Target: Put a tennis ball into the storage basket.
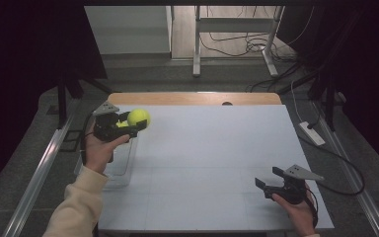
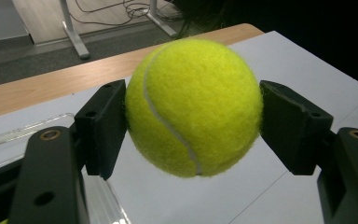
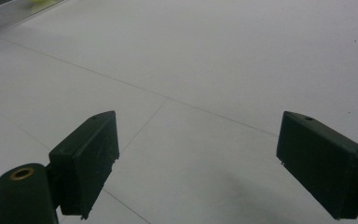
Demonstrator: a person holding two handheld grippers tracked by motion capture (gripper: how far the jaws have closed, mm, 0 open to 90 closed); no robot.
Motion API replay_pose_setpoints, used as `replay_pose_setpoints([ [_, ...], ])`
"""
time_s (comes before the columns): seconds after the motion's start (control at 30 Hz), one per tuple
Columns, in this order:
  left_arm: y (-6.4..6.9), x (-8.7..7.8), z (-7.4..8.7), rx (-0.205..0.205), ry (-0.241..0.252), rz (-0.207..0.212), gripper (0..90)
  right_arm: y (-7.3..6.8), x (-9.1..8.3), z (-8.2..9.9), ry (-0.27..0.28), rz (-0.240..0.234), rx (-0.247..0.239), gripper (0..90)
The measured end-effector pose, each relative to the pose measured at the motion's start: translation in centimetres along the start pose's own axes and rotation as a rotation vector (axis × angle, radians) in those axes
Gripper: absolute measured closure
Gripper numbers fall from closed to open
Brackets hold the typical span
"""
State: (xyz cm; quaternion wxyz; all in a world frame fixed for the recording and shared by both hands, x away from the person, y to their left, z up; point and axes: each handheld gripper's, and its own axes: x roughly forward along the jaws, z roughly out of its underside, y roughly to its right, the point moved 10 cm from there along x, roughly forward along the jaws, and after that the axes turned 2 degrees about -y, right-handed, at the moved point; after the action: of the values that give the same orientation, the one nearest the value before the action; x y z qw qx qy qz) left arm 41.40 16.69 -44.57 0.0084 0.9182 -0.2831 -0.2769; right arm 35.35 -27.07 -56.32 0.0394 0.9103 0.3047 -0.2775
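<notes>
Up at the far left of the desk point(image 1: 207, 158), the left claw point(image 1: 131, 124) is clamped on a yellow-green tennis ball point(image 1: 138, 117), holding it in the air above the white surface. In the left gripper view the ball point(image 2: 193, 107) sits squarely between the two black jaws, each pad pressed against one side of it, with its white seam curving down the front. Directly below that claw, at the desk's left edge, stands a clear plastic bin point(image 1: 123, 165); its transparent rim point(image 2: 23, 135) also shows behind and under the left jaw. What the bin holds is hard to make out through the clear walls and the hand in front of it, though a yellow patch just beside the claw may be another ball. The person's left hand point(image 1: 98, 148), in a cream sleeve point(image 1: 79, 202), grips the left claw from below. Well apart, near the front right corner of the desk, the right claw point(image 1: 267, 178) hovers low over the surface with its jaws spread wide and nothing between them; the right gripper view shows bare white desk point(image 3: 205, 60) in the gap. A strip of wood point(image 1: 192, 98) runs along the desk's far edge.
</notes>
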Motion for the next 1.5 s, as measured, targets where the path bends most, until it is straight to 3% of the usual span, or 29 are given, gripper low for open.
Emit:
replay_pose_setpoints([
  [0.6,-2.5,-2.1,1.0,-0.033,0.009,-0.051,28.1,0.0,0.0,0.1,-0.006,0.002,-0.002,12.6],
  [1.5,-5.8,-3.7,2.4,-0.078,0.003,-0.123,28.1,-0.1,0.1,0.1,-0.009,-0.002,-0.002,12.4],
])
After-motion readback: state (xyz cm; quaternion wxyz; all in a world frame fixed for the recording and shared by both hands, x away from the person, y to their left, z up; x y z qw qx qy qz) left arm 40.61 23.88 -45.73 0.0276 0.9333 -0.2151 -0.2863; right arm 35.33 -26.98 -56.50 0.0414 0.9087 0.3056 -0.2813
